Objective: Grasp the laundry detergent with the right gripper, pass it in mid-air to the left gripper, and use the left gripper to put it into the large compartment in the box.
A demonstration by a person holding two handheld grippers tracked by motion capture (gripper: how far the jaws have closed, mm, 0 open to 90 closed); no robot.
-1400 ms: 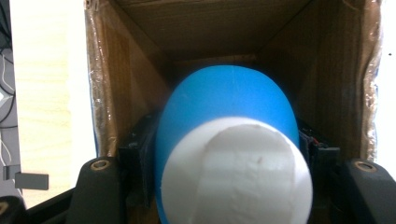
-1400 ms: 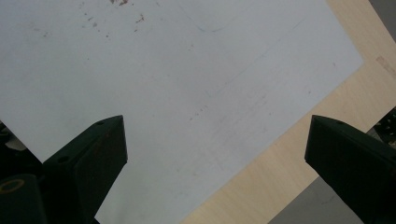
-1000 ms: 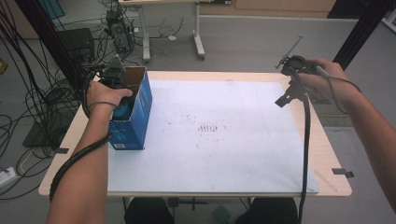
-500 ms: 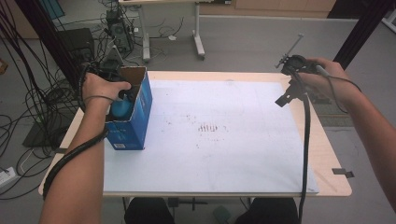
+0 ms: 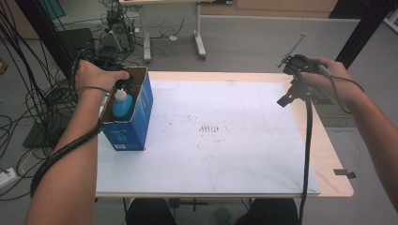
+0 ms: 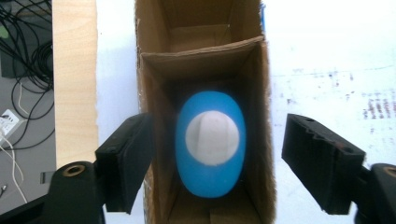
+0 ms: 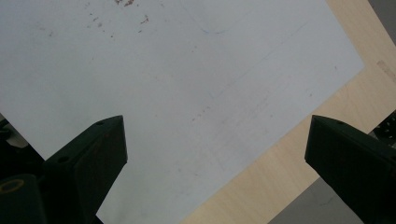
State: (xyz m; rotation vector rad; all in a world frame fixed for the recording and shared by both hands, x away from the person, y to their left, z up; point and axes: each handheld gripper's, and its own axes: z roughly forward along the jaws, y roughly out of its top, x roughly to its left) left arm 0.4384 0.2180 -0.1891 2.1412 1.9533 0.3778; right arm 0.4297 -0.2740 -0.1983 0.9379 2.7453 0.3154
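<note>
White sheet covers the tabletop (image 5: 225, 140). Blue bottle (image 6: 210, 142) stands upright inside the cardboard box (image 5: 133, 119) at 9 o'clock. Left gripper (image 6: 217, 161) hovers above, jaws open, straddling the box walls: closing may crush cardboard instead of the bottle. Right gripper (image 7: 217, 154) open, idle at 2 o'clock.

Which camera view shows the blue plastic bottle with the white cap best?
The left gripper view: it looks straight down on the blue plastic bottle with the white cap, centred in the brown cardboard box between open tongs. The high view shows it small, from the side, partly behind the box wall. The right gripper view faces the white sheet.
</note>
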